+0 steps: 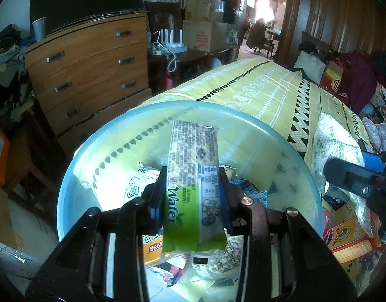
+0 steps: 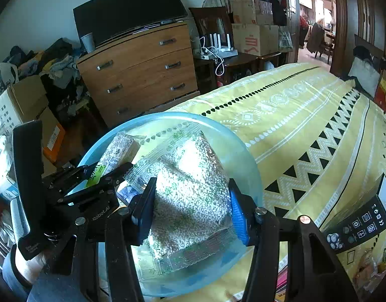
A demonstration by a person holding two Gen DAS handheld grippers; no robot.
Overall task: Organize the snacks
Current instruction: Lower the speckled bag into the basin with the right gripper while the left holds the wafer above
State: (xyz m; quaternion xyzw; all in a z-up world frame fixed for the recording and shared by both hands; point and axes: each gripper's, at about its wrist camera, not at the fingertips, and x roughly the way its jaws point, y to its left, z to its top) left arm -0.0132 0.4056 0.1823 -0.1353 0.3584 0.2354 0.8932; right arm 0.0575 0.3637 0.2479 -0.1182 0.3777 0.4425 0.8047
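Here, a wafer pack (image 1: 193,176) is clenched in the left gripper (image 1: 193,191) and a puffed-grain bag (image 2: 190,196) is grasped by the right gripper (image 2: 191,206), both poised over the clear bowl (image 2: 253,166) on the bed (image 2: 306,115), presumably to be dropped in. Two snacks are held, one per gripper; one bowl is seen, with several packets already inside.

my left gripper (image 1: 193,191) points downward at a slant, jaws clamped on a wafer pack (image 1: 193,176). my right gripper (image 2: 190,206) slants down likewise, pads pressing both sides of a puffed-grain bag (image 2: 193,196). the two grippers sit close together, left beside right.
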